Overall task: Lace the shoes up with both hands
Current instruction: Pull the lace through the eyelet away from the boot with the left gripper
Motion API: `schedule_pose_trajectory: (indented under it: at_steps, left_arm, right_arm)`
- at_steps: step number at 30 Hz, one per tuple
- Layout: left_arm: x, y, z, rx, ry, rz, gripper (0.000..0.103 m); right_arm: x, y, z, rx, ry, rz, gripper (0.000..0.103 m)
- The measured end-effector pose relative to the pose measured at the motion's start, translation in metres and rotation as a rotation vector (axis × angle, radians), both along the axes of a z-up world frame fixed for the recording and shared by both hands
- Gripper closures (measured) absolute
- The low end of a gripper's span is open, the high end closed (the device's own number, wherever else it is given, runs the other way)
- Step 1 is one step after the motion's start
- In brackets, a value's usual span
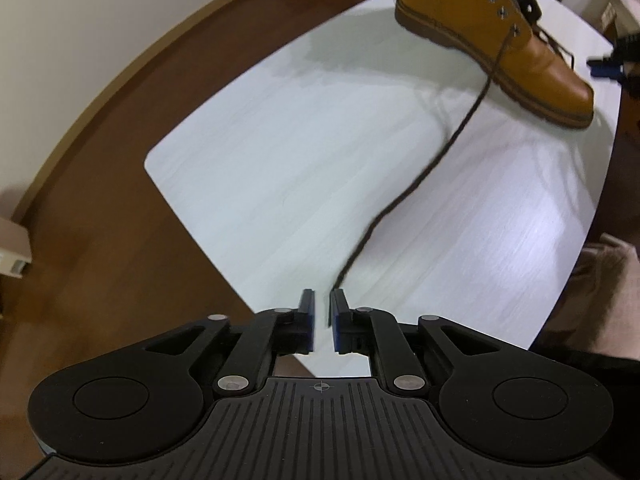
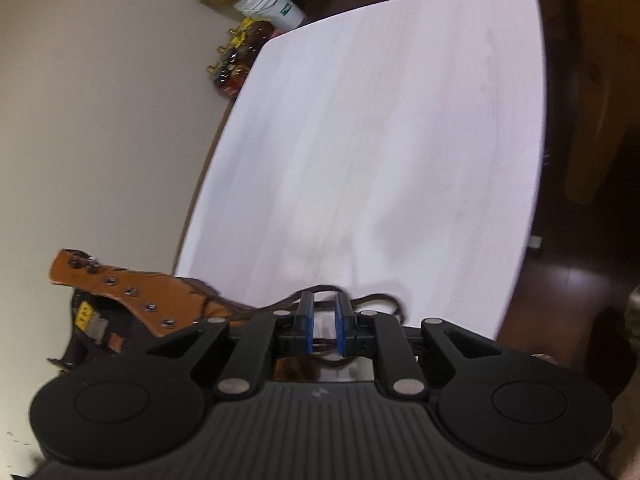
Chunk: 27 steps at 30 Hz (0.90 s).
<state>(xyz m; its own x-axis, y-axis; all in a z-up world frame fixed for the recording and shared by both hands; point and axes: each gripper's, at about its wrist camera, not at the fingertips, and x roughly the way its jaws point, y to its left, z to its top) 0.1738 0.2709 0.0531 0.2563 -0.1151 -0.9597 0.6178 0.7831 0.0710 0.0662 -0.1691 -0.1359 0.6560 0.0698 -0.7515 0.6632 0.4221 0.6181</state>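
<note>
Your left gripper [image 1: 322, 300] points down over the near edge of the white table [image 1: 280, 160], its jaws a narrow gap apart and gripping nothing. The dark lace [image 1: 440, 156] runs from a lower eyelet of the tan boot [image 1: 492, 36] across the tabletop and ends just beyond the right fingertip; blur there keeps you from telling whether the tip touches it. The boot stands at the far right of the table, its top cut off by the picture's upper edge. A blue and black shape past its toe is too clipped to make out.

Your right gripper [image 2: 323, 300] is also released, jaws parted. Loops of lace [image 2: 376, 300] lie under and around the fingertips, and a strand crosses low in the gap, but the pads do not press on it. Here the boot [image 2: 160, 300] sits low left, largely hidden behind the gripper body. Bottles [image 2: 236, 68] by the wall are blurred.
</note>
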Motion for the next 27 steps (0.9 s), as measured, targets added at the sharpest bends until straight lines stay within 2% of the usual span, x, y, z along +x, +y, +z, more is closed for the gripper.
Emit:
schedule_pose_trajectory:
  at_steps: [6, 9, 12, 14, 18, 19, 22, 27]
  left_arm:
    - [0.002, -0.023, 0.018, -0.045, -0.056, -0.044, 0.092]
    - [0.003, -0.037, 0.022, -0.062, -0.061, -0.064, 0.092]
    - [0.004, -0.051, 0.022, -0.082, -0.065, -0.093, 0.092]
    - [0.004, -0.059, 0.021, -0.091, -0.064, -0.106, 0.092]
    - [0.001, -0.070, 0.018, -0.093, -0.049, -0.126, 0.092]
    - [-0.001, -0.073, 0.016, -0.090, -0.043, -0.130, 0.092]
    - [-0.003, -0.077, 0.013, -0.092, -0.032, -0.139, 0.092]
    - [-0.001, -0.087, 0.010, -0.103, -0.016, -0.153, 0.092]
  right_arm:
    - [0.021, 0.009, 0.006, -0.117, 0.016, 0.236, 0.086]
    - [0.044, 0.021, 0.013, -0.295, 0.062, 0.399, 0.085]
    - [0.062, 0.029, 0.012, -0.397, 0.148, 0.529, 0.084]
    - [0.069, 0.021, 0.014, -0.397, 0.099, 0.522, 0.084]
    - [0.073, -0.008, 0.026, -0.317, -0.105, 0.385, 0.084]
    - [0.074, -0.014, 0.027, -0.288, -0.132, 0.360, 0.084]
    - [0.071, -0.020, 0.025, -0.250, -0.106, 0.375, 0.082]
    - [0.054, -0.005, 0.025, -0.296, -0.072, 0.508, 0.081]
